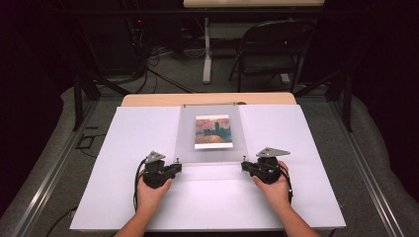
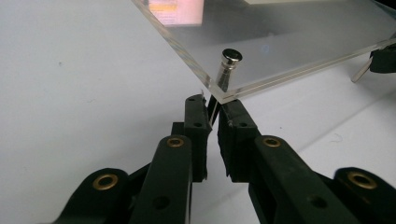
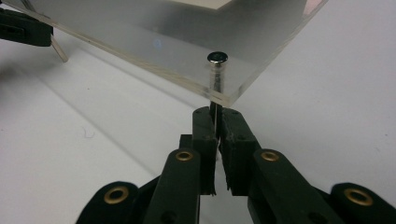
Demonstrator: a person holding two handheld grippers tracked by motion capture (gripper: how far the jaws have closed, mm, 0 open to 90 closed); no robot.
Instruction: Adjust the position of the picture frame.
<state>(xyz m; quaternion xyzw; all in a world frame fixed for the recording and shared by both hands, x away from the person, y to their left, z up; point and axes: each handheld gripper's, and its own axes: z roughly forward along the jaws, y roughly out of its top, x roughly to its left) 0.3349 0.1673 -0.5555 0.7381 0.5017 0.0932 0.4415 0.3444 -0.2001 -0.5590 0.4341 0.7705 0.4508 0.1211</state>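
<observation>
Both tongs clenched on metal pins at the near corners of the clear acrylic frame (image 1: pixel 211 134): left tongs (image 1: pixel 177 167) on the left pin (image 2: pixel 225 74), right tongs (image 1: pixel 244 166) on the right pin (image 3: pixel 216 74). Frame lies ahead of and between the two tongs, long axis running away from them, near edge propped off the white counter (image 1: pixel 123 173). High view shows the picture (image 1: pixel 213 131) inside; gripper views show each pin passing through its corner.
</observation>
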